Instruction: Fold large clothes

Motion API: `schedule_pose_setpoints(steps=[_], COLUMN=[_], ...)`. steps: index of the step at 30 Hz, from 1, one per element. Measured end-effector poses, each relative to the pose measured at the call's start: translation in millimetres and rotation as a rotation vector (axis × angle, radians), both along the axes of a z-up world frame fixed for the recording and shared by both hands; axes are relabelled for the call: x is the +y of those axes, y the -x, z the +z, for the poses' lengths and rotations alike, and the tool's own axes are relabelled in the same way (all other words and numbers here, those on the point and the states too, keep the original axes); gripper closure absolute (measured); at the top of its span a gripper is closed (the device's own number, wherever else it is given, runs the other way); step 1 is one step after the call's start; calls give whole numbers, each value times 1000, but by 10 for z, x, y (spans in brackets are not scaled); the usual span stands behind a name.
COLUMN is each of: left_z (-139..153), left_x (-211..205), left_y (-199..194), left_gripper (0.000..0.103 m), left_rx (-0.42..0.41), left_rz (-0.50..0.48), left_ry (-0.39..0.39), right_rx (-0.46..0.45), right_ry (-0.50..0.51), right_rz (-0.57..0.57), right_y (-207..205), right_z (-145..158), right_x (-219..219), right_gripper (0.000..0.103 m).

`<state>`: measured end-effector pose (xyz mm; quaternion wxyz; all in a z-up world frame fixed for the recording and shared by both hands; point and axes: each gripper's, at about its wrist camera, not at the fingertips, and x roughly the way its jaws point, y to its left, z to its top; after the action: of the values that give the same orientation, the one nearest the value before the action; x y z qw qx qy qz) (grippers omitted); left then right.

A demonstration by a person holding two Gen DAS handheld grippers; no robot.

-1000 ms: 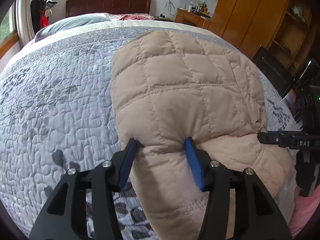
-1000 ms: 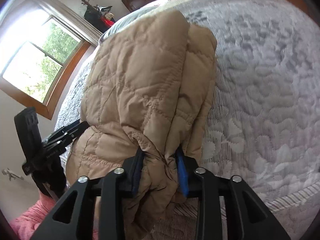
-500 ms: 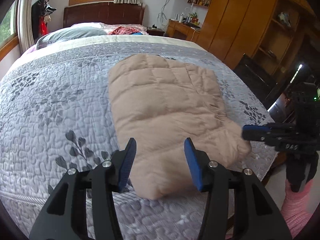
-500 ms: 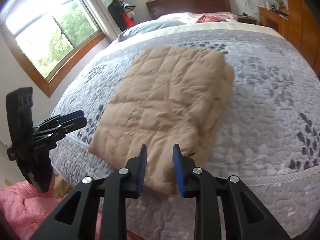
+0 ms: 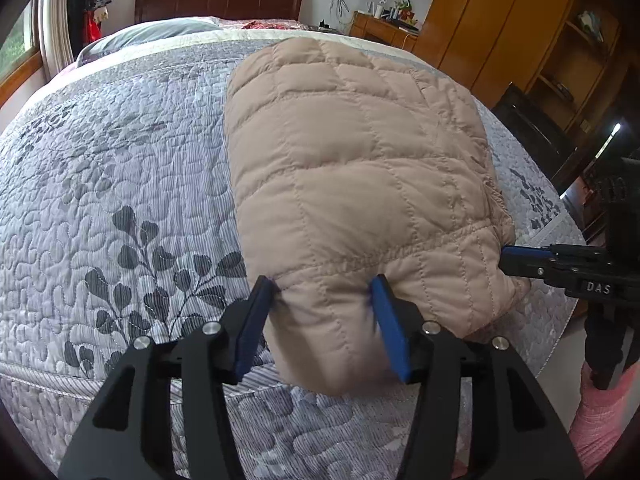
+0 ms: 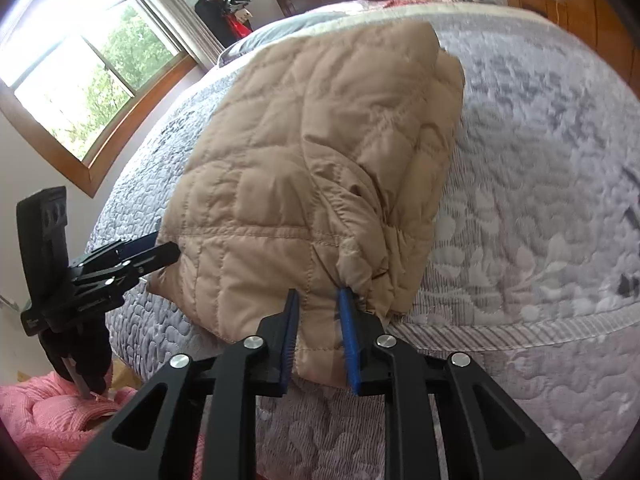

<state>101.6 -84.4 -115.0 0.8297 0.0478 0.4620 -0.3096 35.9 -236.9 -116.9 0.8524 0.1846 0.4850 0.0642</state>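
We see a tan quilted jacket [image 5: 352,168] lying folded on a grey bedspread [image 5: 120,168] with a leaf pattern, its near end close to the foot edge of the bed. Our left claw [image 5: 320,320] has its blue fingers [image 5: 254,326] spread wide on either side of the jacket's near corner; the padding bulges between them and touches both pads, but we cannot tell whether it is truly pinched or only straddled. Our right claw [image 6: 320,334] straddles the other near corner, its blue fingers [image 6: 290,340] closer together with the jacket's hem between them, and here too we cannot say if the cloth is squeezed. In the left wrist view the right claw [image 5: 520,258] comes in from the right, its tip touching the jacket's side. In the right wrist view the left claw [image 6: 156,254] reaches the jacket's left edge. A window [image 6: 80,80] with a wooden frame stands at the left, a dark headboard [image 5: 218,2] at the far end, and pink cloth [image 6: 44,420] lies low beside the bed.
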Motion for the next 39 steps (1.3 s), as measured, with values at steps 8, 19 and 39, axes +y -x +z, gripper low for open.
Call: schedule_pose_setpoints(steps=[8, 19, 39], left_z=[-141, -133, 527], left_x=[-34, -45, -506], left_y=[-25, -12, -978], left_gripper=[47, 47, 52], left_rx=[-4, -14, -76], left_rz=[3, 4, 9], left_ry=[-14, -27, -11], right_rx=[12, 7, -103], right_ry=[8, 38, 159], right_rz=[-28, -37, -65], right_y=[-44, -15, -950], right_z=[-201, -174, 727], right_x=[-20, 79, -113], right_gripper=[95, 95, 87])
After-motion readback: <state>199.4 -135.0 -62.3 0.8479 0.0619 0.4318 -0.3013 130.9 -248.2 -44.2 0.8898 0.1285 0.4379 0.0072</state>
